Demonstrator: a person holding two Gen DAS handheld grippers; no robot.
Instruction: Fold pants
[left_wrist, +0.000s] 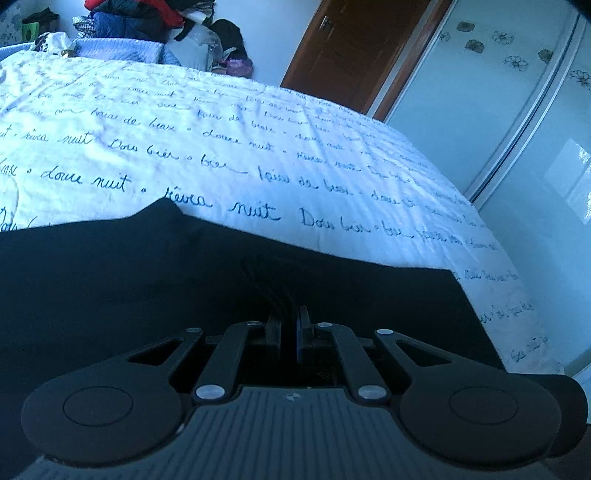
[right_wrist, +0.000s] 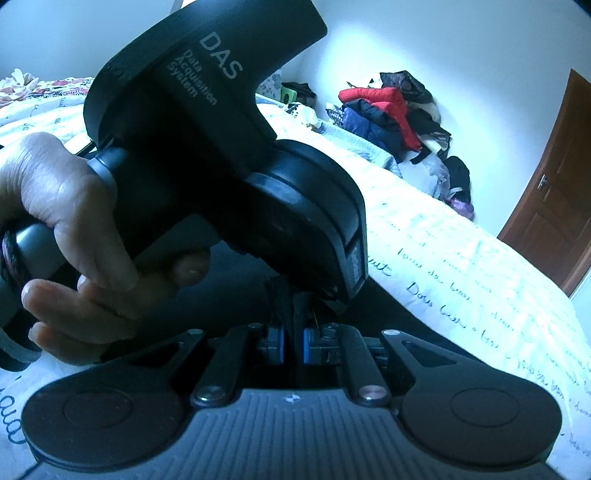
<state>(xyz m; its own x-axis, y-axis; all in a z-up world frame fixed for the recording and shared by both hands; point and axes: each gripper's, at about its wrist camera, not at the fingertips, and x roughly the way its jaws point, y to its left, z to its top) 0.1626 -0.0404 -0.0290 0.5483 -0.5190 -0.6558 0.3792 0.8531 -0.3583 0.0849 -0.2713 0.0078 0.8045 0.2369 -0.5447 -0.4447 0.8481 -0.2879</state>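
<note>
Black pants (left_wrist: 147, 280) lie spread across the near part of the bed in the left wrist view. My left gripper (left_wrist: 290, 328) is shut on a bunched fold of the pants, which puckers just ahead of the fingers. In the right wrist view my right gripper (right_wrist: 293, 341) is shut on a strip of the black pants (right_wrist: 284, 295) between its blue pads (right_wrist: 306, 349). The left gripper's body, held by a hand (right_wrist: 74, 236), sits right in front of and above the right gripper and hides most of the pants.
The bed has a white quilt with blue handwriting print (left_wrist: 258, 147). A pile of clothes (right_wrist: 391, 114) lies at the far corner. A brown door (left_wrist: 351, 48) and a sliding wardrobe (left_wrist: 498, 110) stand beyond the bed's right edge.
</note>
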